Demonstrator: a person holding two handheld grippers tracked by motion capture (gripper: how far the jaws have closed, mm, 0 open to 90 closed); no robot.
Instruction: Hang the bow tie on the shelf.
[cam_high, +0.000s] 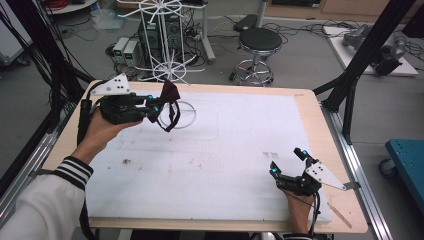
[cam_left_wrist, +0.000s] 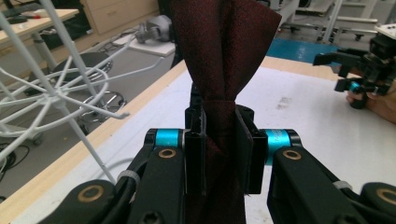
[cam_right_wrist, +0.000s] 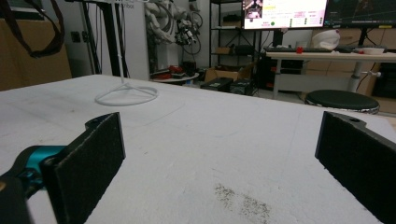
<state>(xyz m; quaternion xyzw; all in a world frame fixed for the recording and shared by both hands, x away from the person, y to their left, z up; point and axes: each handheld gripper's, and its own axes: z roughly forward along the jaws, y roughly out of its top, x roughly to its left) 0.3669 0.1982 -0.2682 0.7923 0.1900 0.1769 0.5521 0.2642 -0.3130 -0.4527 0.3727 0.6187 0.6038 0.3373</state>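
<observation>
A dark red bow tie (cam_high: 169, 95) with a hanging strap loop is pinched at its knot by my left gripper (cam_high: 156, 107), held in the air at the table's far left, next to a white wire rack (cam_high: 167, 42). In the left gripper view the pads (cam_left_wrist: 197, 140) press both sides of the bow tie (cam_left_wrist: 224, 60). My right gripper (cam_high: 288, 162) rests on the white foam mat (cam_high: 225, 140) at the near right, jaws wide apart with nothing between them; its pads (cam_right_wrist: 91, 158) frame bare mat. The strap loop (cam_right_wrist: 32, 32) shows at that view's upper left.
The rack's ring base (cam_high: 186, 116) stands on the mat beside the bow tie. A black stool (cam_high: 259, 42) and cables sit on the floor beyond the table. Black frame posts (cam_high: 367, 50) rise at both sides. Dark specks (cam_right_wrist: 240, 200) mark the mat near the right gripper.
</observation>
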